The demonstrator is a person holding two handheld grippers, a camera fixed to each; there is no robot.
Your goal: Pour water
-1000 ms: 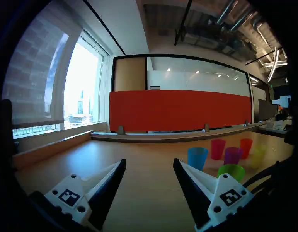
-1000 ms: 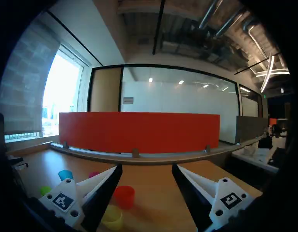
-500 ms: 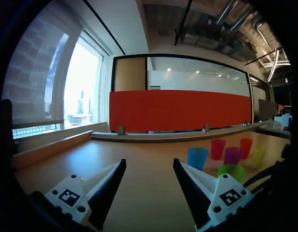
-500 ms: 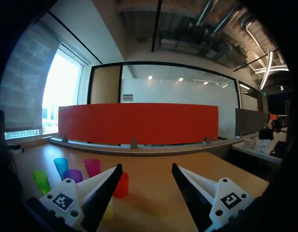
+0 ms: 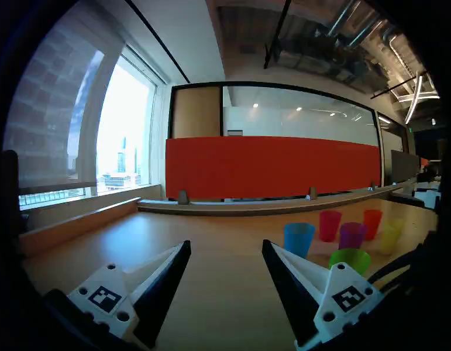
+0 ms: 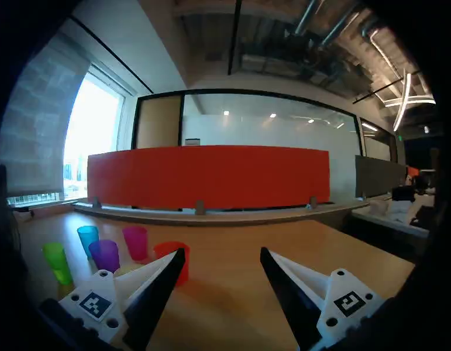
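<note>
Several coloured plastic cups stand upright in a cluster on the wooden table. In the left gripper view the blue cup (image 5: 298, 238), pink cup (image 5: 329, 225), purple cup (image 5: 351, 235), red cup (image 5: 372, 223), yellow cup (image 5: 391, 234) and green cup (image 5: 350, 259) sit right of my left gripper (image 5: 225, 248), which is open and empty. In the right gripper view the green cup (image 6: 56, 262), blue cup (image 6: 88, 240), purple cup (image 6: 104, 255), pink cup (image 6: 135, 243) and red cup (image 6: 172, 261) sit at lower left. My right gripper (image 6: 221, 254) is open and empty, its left finger overlapping the red cup.
A long red divider panel (image 5: 272, 167) runs along the table's far edge. A bright window (image 5: 123, 137) and a low ledge (image 5: 79, 222) border the left side. Another desk with white items (image 6: 395, 213) lies to the right.
The right gripper has risen or tilted, so the cups moved up and right in its view and all stand in sight. The left gripper has stayed still.
</note>
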